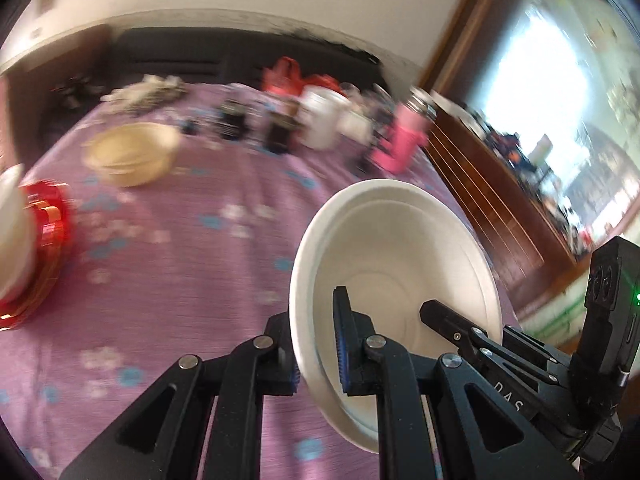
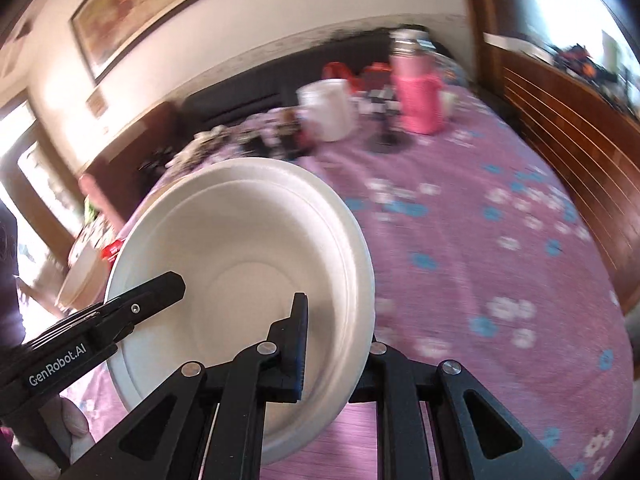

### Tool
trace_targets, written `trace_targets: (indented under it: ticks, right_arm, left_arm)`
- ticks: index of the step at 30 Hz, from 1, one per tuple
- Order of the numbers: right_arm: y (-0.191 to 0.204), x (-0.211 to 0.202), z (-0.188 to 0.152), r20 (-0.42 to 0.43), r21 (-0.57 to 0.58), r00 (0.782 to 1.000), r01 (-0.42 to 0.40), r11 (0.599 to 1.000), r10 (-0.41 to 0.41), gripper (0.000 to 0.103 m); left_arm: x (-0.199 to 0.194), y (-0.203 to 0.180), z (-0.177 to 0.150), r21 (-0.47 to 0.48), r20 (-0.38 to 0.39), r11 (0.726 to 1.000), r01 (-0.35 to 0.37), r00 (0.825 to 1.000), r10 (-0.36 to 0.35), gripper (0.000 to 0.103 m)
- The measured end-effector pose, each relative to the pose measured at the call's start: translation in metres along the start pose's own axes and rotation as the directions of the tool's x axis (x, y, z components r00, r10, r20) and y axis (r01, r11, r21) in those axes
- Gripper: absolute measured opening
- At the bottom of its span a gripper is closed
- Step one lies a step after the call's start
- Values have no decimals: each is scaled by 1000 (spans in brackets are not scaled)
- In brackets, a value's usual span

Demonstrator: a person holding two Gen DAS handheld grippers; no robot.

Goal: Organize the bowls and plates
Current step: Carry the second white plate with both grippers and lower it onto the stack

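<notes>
Holding one shallow white foam bowl [image 1: 396, 264] between both tongs, off the purple flower-print tablecloth [image 1: 192, 280]. Our left gripper [image 1: 316, 360] is clenched on the bowl's rim, one finger inside, one outside. Our right gripper [image 2: 332, 364] is clenched on the opposite rim the same way; in each view the other gripper's finger pokes into the bowl from the far side.

Bowl [image 2: 240, 280] is tipped up on edge, not level: opening faces back toward the cameras, base away toward the table. Round, so no real long axis; the rim-to-rim line runs between the two grippers.

Left view only:
- tan bowl [image 1: 132, 152] sitting on the cloth, well apart from the held bowl
- red-and-gold stack [image 1: 44, 240] at the left edge with something white [image 1: 12, 232] on it, too blurred to say what

Right view only:
- framed picture [image 2: 160, 4] on the wall
- pale stacked items [image 2: 80, 272] just behind the bowl's left rim, blurred

Both views: pink flask [image 2: 418, 88] and white tub [image 2: 328, 108] at the table's far end, heavy motion blur.
</notes>
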State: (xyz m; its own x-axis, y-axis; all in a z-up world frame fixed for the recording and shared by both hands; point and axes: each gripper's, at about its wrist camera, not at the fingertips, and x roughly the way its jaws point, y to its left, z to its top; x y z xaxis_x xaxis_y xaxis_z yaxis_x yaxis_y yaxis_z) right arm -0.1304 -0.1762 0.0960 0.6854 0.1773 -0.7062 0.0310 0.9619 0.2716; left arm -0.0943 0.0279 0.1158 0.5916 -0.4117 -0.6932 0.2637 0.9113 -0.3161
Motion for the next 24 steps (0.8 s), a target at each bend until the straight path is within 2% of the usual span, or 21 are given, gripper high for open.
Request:
trace_targets:
  ticks: [3, 8, 14, 17, 19, 24]
  right_arm:
    - [55, 10, 8, -6, -74, 999, -46, 996, 46, 14]
    - [151, 22, 19, -5, -204, 994, -109, 973, 111, 14]
    - [264, 48, 33, -53, -318, 980, -201, 926, 194, 14]
    - [306, 68, 35, -95, -349, 973, -230, 908, 210, 14]
    - [326, 78, 35, -114, -366, 971, -238, 900, 210, 14]
    - [359, 106, 35, -158, -387, 967, -248, 888, 201, 15]
  left_arm:
    - [-28, 45, 6, -60, 55, 997, -53, 997, 56, 13]
    - [-75, 121, 19, -174, 124, 978, -118, 982, 141, 13]
    - [-129, 197, 38, -276, 189, 938, -210, 945, 267, 13]
    - [-144, 229, 47, -314, 199, 915, -255, 924, 326, 13]
    - [-148, 244, 51, -332, 196, 903, -272, 917, 348, 13]
    - [-142, 282, 56, -386, 172, 880, -278, 915, 365, 13]
